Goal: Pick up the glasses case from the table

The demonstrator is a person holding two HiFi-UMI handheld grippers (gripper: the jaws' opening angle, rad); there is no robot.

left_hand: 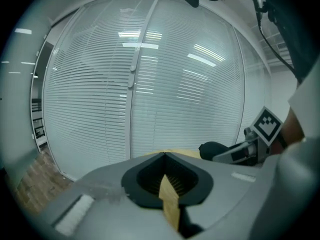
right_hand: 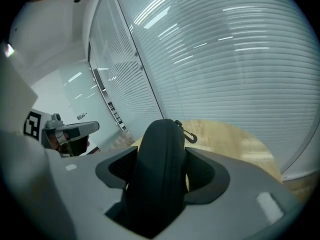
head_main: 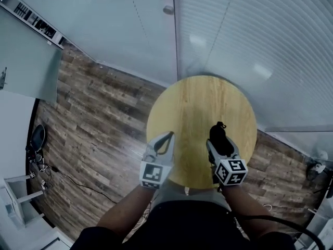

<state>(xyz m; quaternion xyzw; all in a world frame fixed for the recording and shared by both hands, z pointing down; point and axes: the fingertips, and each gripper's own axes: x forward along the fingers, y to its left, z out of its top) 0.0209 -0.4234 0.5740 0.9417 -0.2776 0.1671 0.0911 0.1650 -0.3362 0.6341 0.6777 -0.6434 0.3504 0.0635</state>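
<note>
A black zip glasses case (head_main: 218,134) with a small clip at its far end is held above the round wooden table (head_main: 197,100), off its surface. My right gripper (head_main: 220,146) is shut on the case, and in the right gripper view the case (right_hand: 156,169) stands between both pads, filling the gap. My left gripper (head_main: 167,137) hovers over the table's near left edge, shut with its tips touching and nothing held. In the left gripper view, my left gripper (left_hand: 164,155) shows only the table top through the small slit between its jaws, and the case (left_hand: 215,149) is to its right.
A glass wall with white blinds (head_main: 250,30) curves behind the table. Dark wood floor (head_main: 99,124) lies to the left, with cables and a dark object (head_main: 37,139) near a white stand (head_main: 21,194). More cables (head_main: 317,168) lie at the right.
</note>
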